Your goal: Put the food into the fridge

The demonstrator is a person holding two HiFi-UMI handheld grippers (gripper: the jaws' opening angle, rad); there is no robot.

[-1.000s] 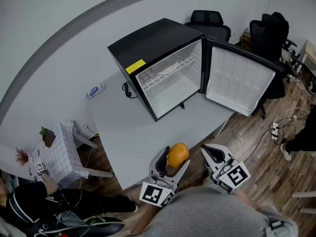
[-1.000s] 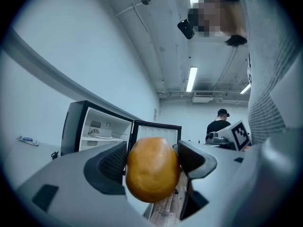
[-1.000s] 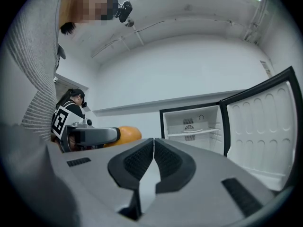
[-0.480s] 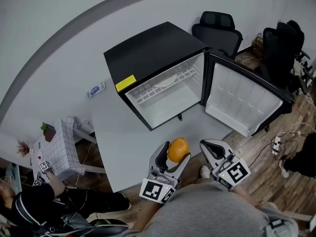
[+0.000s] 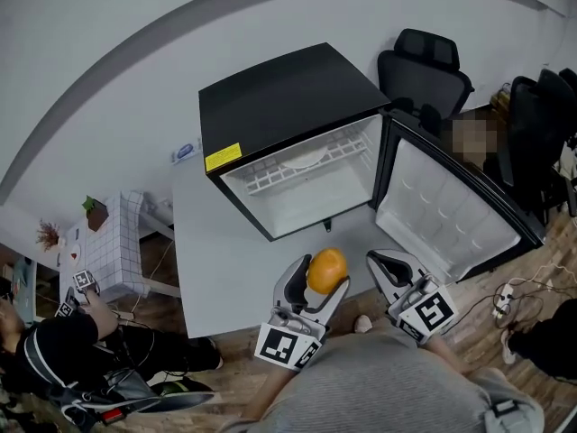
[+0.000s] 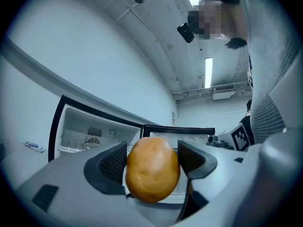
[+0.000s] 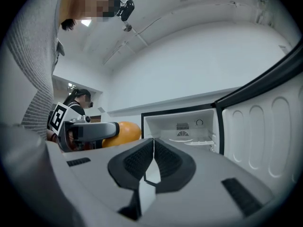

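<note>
Orange fruit [image 5: 325,271] sat clamped in the left claw [image 5: 317,282], over the worktop [image 5: 216,242] in front of the open fridge [image 5: 279,97]. The right claw [image 5: 386,267], beside it, was pressed together, empty.

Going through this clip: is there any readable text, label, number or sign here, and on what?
No text is legible.
On the fridge, a yellow label: print too small to read.
On the left hand-held gripper and right hand-held gripper: square marker patterns only, no words.
</note>
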